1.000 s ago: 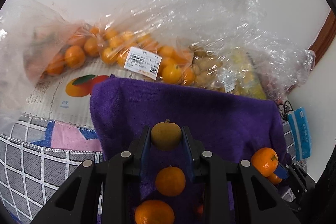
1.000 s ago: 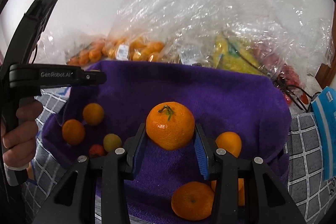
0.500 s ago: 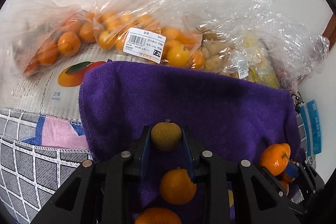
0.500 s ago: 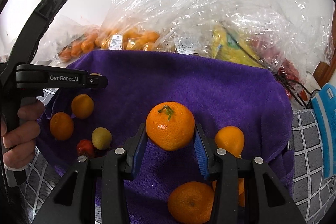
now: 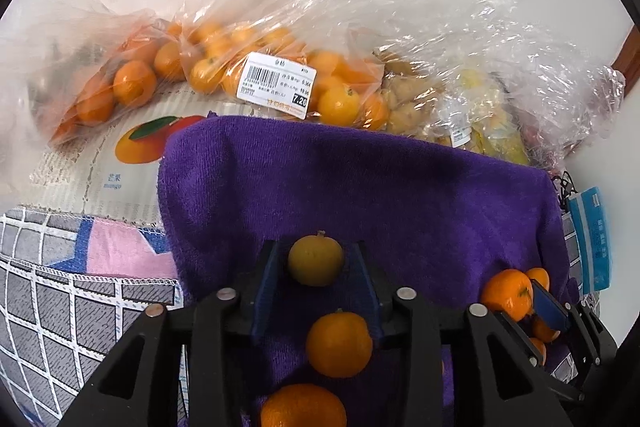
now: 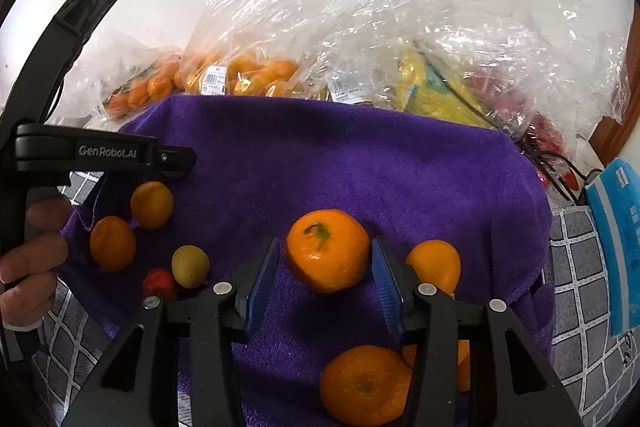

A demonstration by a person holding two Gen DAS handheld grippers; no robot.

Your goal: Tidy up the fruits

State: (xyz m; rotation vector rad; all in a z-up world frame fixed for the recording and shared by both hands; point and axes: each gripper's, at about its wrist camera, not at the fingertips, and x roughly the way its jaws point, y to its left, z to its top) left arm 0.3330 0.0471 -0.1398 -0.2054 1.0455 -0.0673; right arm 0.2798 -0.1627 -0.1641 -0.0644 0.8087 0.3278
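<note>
My left gripper (image 5: 316,259) is shut on a small yellow-brown fruit (image 5: 316,259) and holds it over the purple towel (image 5: 360,179). Two oranges (image 5: 339,343) lie on the towel below it. My right gripper (image 6: 324,263) is open, its blue pads standing apart from a stemmed tangerine (image 6: 327,250) that rests on the towel (image 6: 320,155) between them. More oranges (image 6: 433,262) lie to its right and below. At the left lie two oranges (image 6: 151,205), a yellow-green fruit (image 6: 190,266) and a small red fruit (image 6: 159,283).
Clear plastic bags of oranges (image 5: 208,71) and yellow fruit (image 6: 440,95) pile against the white wall behind the towel. A mango-print box (image 5: 120,163) is at the left. A blue packet (image 6: 616,247) lies right on the grey checked cloth (image 5: 60,307).
My right gripper has opened and let the tangerine down onto the towel. My left gripper still holds its fruit and has shifted slightly over the towel.
</note>
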